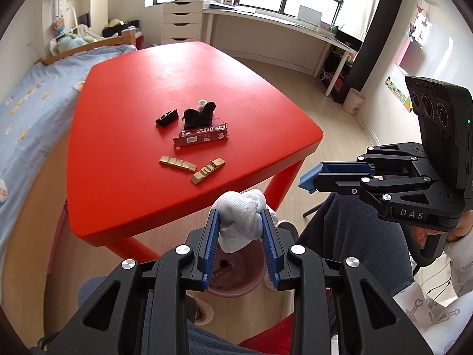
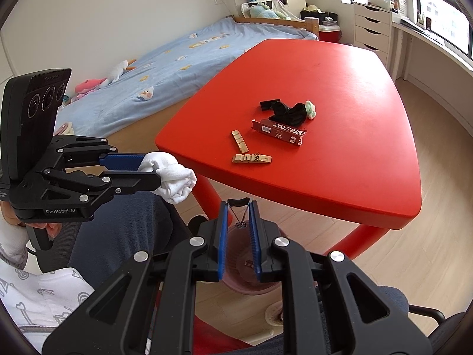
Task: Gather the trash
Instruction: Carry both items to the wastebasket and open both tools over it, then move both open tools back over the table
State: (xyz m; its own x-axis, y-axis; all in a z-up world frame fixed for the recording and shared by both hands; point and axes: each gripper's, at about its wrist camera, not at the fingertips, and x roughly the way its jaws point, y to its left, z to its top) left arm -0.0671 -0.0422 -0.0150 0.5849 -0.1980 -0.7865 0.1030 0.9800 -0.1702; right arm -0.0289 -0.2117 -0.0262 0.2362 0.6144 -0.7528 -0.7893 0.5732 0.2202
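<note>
My left gripper (image 1: 240,217) is shut on a crumpled white cloth wad (image 1: 241,219), held over a pink bin (image 1: 236,278) on the floor below the table's near edge; the wad also shows in the right wrist view (image 2: 171,177). My right gripper (image 2: 239,204) is shut on a small black binder clip (image 2: 239,202) above the same bin (image 2: 251,269). On the red table (image 1: 153,94) lie a dark red carton (image 1: 204,136), a black fabric lump (image 1: 198,115), a small black piece (image 1: 167,117) and two tan strips (image 1: 177,163).
A bed with a blue sheet (image 1: 26,97) runs along the table's left side. A white desk (image 1: 266,26) and drawer unit (image 1: 181,20) stand under the window. A beige waste bin (image 1: 353,100) sits on the wood floor at the right.
</note>
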